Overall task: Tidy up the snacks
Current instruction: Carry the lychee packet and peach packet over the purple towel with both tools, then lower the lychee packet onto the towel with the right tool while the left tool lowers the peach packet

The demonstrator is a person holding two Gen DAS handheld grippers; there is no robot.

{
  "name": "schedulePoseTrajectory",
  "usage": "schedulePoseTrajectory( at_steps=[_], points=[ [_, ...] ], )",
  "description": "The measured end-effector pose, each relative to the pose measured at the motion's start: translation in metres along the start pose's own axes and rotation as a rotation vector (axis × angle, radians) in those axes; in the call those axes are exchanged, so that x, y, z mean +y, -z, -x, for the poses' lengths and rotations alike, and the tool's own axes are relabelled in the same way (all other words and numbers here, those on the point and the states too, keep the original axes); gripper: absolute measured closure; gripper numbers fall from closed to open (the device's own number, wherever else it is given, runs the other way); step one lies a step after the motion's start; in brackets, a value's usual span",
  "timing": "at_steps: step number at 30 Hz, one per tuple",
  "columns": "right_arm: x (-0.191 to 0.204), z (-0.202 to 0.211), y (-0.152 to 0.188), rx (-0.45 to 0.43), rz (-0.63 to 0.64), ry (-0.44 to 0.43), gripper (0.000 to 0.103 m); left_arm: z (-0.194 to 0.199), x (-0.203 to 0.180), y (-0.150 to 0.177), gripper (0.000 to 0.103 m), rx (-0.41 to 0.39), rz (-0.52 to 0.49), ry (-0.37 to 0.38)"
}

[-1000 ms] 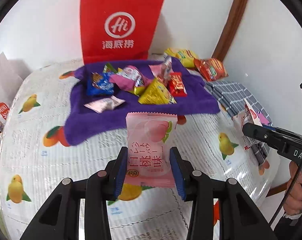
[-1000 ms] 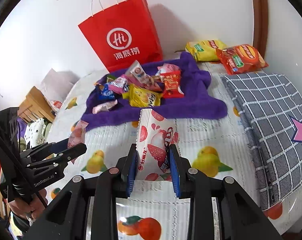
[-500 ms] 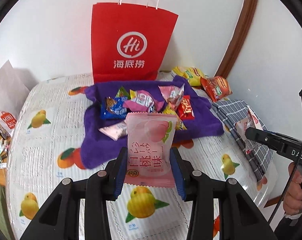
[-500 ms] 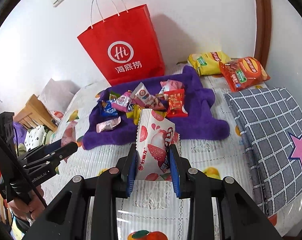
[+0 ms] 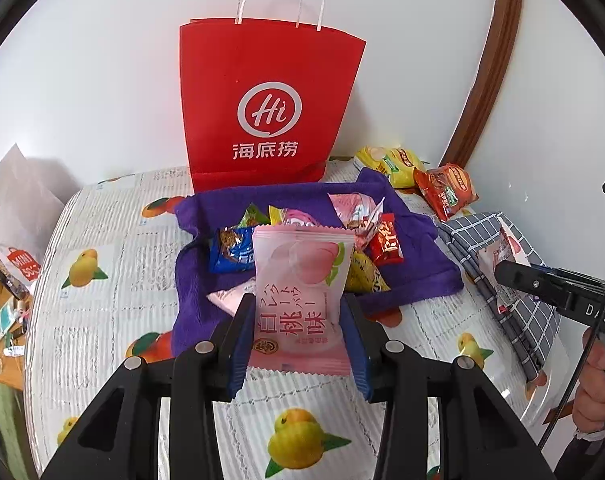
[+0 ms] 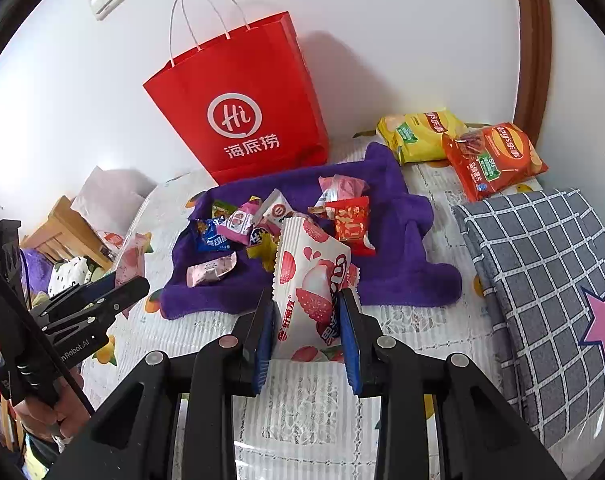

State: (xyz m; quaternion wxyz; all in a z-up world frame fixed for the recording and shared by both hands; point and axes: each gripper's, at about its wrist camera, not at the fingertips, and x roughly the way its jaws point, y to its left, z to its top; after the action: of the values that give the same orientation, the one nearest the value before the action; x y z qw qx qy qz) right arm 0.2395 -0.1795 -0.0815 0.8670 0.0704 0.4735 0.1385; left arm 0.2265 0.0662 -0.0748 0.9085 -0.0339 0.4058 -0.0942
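Left gripper (image 5: pixel 300 326): blue pads clamped on the lower half of a pale pink peach-print snack packet (image 5: pixel 300 280), which stands upright between them. Right gripper (image 6: pixel 306 330): pads likewise closed on a white packet with red lychee print (image 6: pixel 312 280), tilted slightly.

Change over the last second: in both wrist views the red paper shopping bag with white rope handles (image 5: pixel 262 112) has dropped from the top of the frame into full view, handles and open top now visible, and the purple towel (image 6: pixel 398 232) with its heap of small wrapped snacks sits further back. Both grippers have lifted and pulled away from the towel, each keeping its packet (no slip between the pads that I can see).

Judgement: pick step done for both packets; the carry toward the bag looks like the step in hand, nothing deposited yet.

Pose: both grippers angled steeply down over the fruit-print bedcover (image 5: pixel 102 320), side by side, each visible at the edge of the other's view, facing the bag against the white wall.
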Motion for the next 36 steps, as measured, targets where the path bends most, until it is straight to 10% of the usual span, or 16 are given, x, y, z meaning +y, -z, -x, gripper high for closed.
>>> schedulePoseTrajectory(
  at_steps=[36],
  points=[
    [-0.018,-0.094,-0.083,0.06,-0.006,-0.004,0.073,-0.074,0.028,-0.079,0.063,-0.015,0.056,-0.041]
  ],
)
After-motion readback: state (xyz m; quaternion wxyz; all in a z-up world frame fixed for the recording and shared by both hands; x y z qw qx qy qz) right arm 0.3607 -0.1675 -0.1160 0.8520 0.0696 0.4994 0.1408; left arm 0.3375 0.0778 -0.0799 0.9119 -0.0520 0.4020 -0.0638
